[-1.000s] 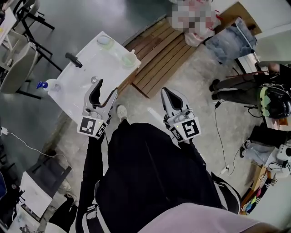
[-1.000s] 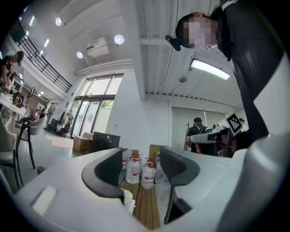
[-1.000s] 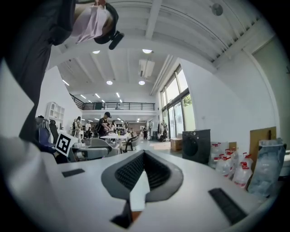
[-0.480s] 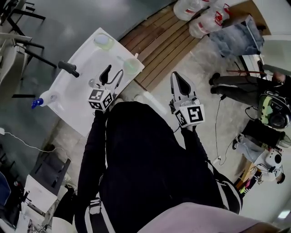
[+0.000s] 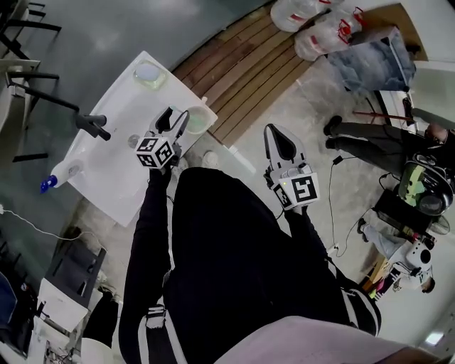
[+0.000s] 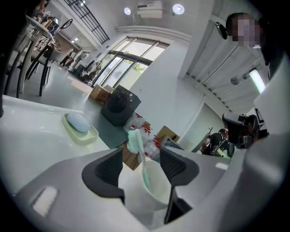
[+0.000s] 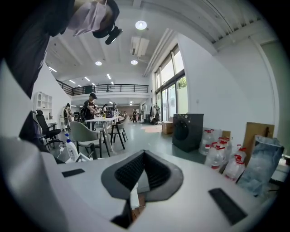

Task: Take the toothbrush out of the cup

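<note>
A white cup with a pale green toothbrush upright in it stands near the right edge of the white table. From above the cup is a pale round rim. My left gripper is open, with a jaw on each side of the cup; whether they touch it I cannot tell. In the head view the left gripper is over the table just left of the cup. My right gripper hangs shut off the table over the floor, and its own view shows the right gripper with nothing in it.
On the table lie a green soap dish with a blue soap, a black handle and a spray bottle. Beyond the table are a wooden pallet, water jugs and a seated person.
My left gripper has moved forward and right over the table until the cup sits between its open jaws. The right gripper has stayed shut beside me.
</note>
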Demonstrator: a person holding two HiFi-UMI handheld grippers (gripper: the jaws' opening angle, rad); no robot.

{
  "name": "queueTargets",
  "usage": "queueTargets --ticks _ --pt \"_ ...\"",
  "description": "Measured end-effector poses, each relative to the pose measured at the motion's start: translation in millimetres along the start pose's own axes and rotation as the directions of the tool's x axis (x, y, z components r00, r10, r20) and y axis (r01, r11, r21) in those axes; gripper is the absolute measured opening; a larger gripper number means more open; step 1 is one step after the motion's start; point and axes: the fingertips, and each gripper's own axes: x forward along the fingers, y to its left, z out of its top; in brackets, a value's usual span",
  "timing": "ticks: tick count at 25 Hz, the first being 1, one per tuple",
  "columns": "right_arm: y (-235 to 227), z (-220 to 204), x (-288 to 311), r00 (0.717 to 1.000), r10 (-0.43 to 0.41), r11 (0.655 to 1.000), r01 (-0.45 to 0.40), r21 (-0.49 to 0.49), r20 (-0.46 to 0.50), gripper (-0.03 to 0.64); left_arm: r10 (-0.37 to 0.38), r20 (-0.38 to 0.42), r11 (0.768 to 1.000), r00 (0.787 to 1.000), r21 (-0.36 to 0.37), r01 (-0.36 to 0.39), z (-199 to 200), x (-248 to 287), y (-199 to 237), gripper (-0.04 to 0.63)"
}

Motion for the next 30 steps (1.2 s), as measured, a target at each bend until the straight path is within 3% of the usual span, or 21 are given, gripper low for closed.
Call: queueTargets --ticks 2,4,5,9,12,20,24,27,30 --pt "-3 -4 4 1.0 0.007 1.0 -0.006 0.008 -0.006 0.0 -0.008 0.0 1.0 1.0 -0.001 0.008 3 5 2 0.226" --pt "-5 -6 6 1.0 0.015 1.0 -0.015 0.012 -0.004 0.0 -0.007 0.009 1.0 1.0 0.016 0.007 7 5 3 0.095" --pt "-6 -6 7 1.0 0.018 1.0 -0.018 0.012 -0.002 0.0 -0.005 0.014 1.0 1.0 0.028 0.005 9 4 3 0.087" --pt "-11 -1 10 0.999 0.031 0.999 -0.032 0.015 0.015 0.0 -0.003 0.038 0.997 0.999 0.079 0.0 21 -4 -6 0.069" --pt "-8 5 10 0.998 0.05 0.999 -0.051 0.014 0.035 0.0 -0.016 0.04 0.986 0.999 0.166 0.009 37 -16 -27 0.064" --pt "9 27 -1 0.989 0.093 0.996 -0.092 -0.019 0.117 0.0 -0.089 0.101 0.919 0.991 0.393 0.043 92 -70 -123 0.063" --pt "16 39 -20 0.982 0.095 0.995 -0.094 -0.01 0.161 0.0 -0.114 0.167 0.901 0.979 0.432 0.032 120 -106 -178 0.063" --pt "23 45 -35 0.977 0.093 0.995 -0.097 0.015 0.19 0.0 -0.148 0.243 0.89 0.959 0.454 0.022 143 -136 -212 0.063" --pt "27 47 -46 0.975 0.087 0.994 -0.097 0.042 0.204 0.0 -0.166 0.264 0.879 0.95 0.477 0.021 153 -155 -232 0.063"
